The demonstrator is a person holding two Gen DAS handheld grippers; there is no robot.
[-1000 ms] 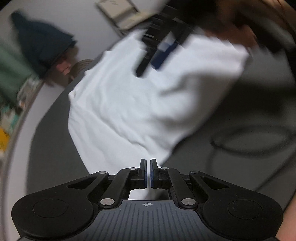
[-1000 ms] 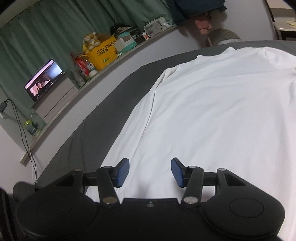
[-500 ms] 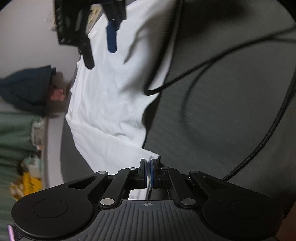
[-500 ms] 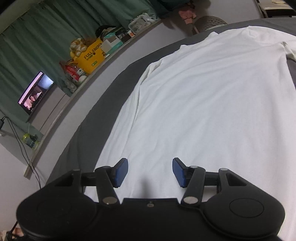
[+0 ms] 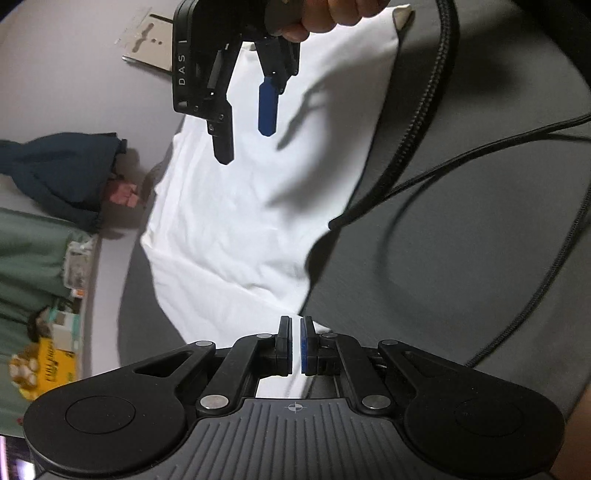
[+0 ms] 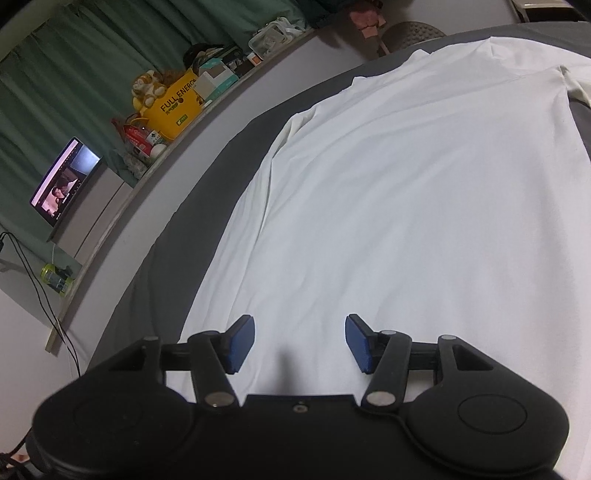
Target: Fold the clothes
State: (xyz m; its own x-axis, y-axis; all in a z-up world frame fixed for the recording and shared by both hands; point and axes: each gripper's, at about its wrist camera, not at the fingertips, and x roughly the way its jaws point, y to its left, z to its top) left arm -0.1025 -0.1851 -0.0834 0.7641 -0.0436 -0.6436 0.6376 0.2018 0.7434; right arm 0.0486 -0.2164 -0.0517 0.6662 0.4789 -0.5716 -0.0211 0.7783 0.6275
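A white shirt (image 5: 240, 206) lies spread on a dark grey bed surface (image 5: 461, 295). My left gripper (image 5: 295, 332) is shut on a near corner of the shirt, and white cloth shows between and under its pads. My right gripper (image 5: 245, 144) hangs over the far part of the shirt, held by a person's hand (image 5: 325, 18). In the right wrist view the right gripper (image 6: 299, 339) stands open just above the shirt (image 6: 406, 203), with nothing between its blue pads.
Black cables (image 5: 424, 110) cross the grey surface to the right of the shirt. A ledge holds a yellow box (image 6: 177, 107), clutter and a lit screen (image 6: 64, 181) before green curtains. A dark blue garment (image 5: 62, 173) hangs by the wall.
The left gripper has rolled and shifted while staying shut on the shirt corner; the shirt now reads as a narrower strip. The right gripper's jaws stand slightly wider, and it has barely moved.
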